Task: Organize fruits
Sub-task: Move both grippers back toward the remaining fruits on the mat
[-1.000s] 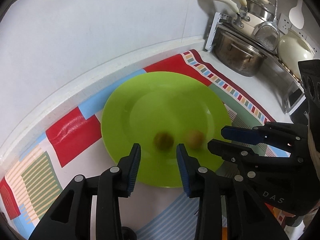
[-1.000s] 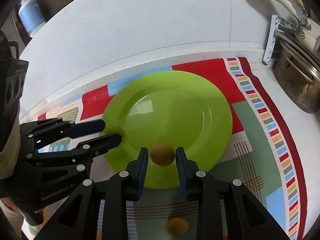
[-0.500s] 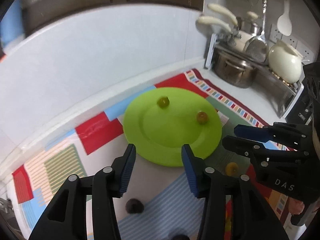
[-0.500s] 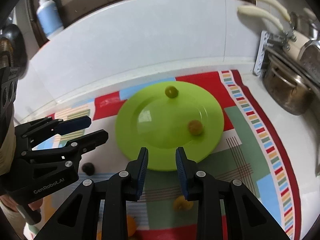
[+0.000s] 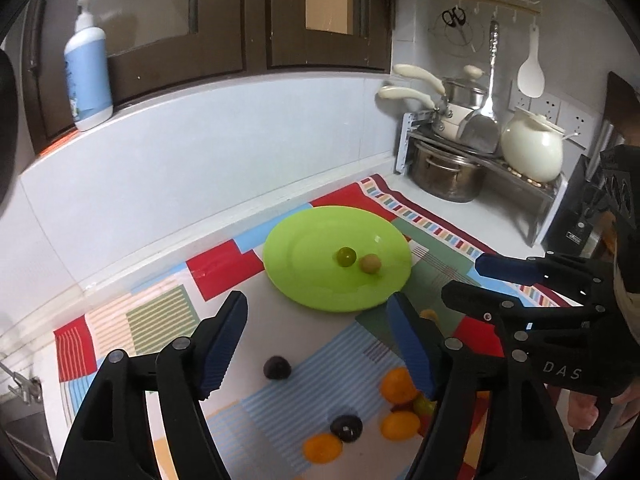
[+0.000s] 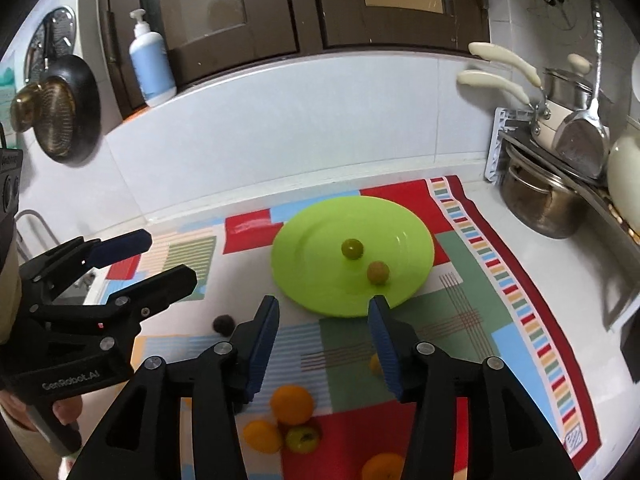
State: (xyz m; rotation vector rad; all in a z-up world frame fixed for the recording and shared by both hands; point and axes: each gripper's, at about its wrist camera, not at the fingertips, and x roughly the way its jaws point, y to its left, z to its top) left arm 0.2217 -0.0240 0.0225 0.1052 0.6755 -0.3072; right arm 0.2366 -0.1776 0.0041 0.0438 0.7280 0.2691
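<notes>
Between the wide-spread, empty fingers of the left gripper lies bare cloth, with a dark plum just beyond their tips; the right gripper is likewise wide open, holding nothing, and hangs over the near edge of the green plate. On that plate sit a green grape and a tan round fruit, close together but apart. The rest waits loose on the near side: oranges, a greenish apple-like fruit touching them, and a second dark fruit.

The next pick is probably one of these. A good grasp would come straight down with the fingers either side of the fruit's widest part, closing gently so it does not roll or bruise; the lone plum looks easier than the crowded cluster.

Everything rests on a patchwork mat covering a white counter. Pots stand on a rack far right, and a pump bottle on the ledge far left.
</notes>
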